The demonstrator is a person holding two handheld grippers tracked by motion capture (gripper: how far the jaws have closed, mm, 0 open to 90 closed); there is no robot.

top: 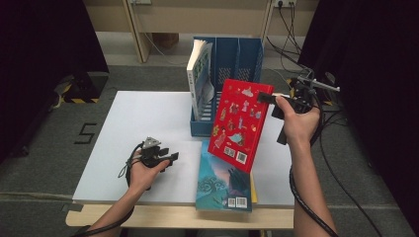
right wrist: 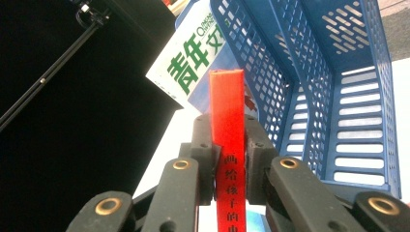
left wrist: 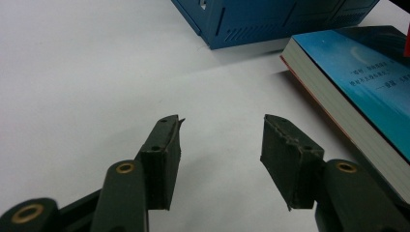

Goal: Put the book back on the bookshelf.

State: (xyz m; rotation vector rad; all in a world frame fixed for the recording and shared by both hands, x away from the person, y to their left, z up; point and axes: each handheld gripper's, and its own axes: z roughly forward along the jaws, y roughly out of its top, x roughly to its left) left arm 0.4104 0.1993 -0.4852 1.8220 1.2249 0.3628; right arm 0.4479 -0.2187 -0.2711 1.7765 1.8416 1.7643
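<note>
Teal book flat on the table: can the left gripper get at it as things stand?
Probably yes. The left gripper is open and empty, jaws aimed toward the teal book, with bare table between them. The red book, held up by the right gripper, overhangs only its far end.

The red book (top: pixel 240 123) covers part of the blue file rack (top: pixel 247 54). The teal book (left wrist: pixel 358 92) is cut off at the frame edge, its cover print illegible.

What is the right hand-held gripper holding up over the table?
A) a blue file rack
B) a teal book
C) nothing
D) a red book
D: the right hand-held gripper is shut on the red book, held above the teal book lying on the table.
</note>
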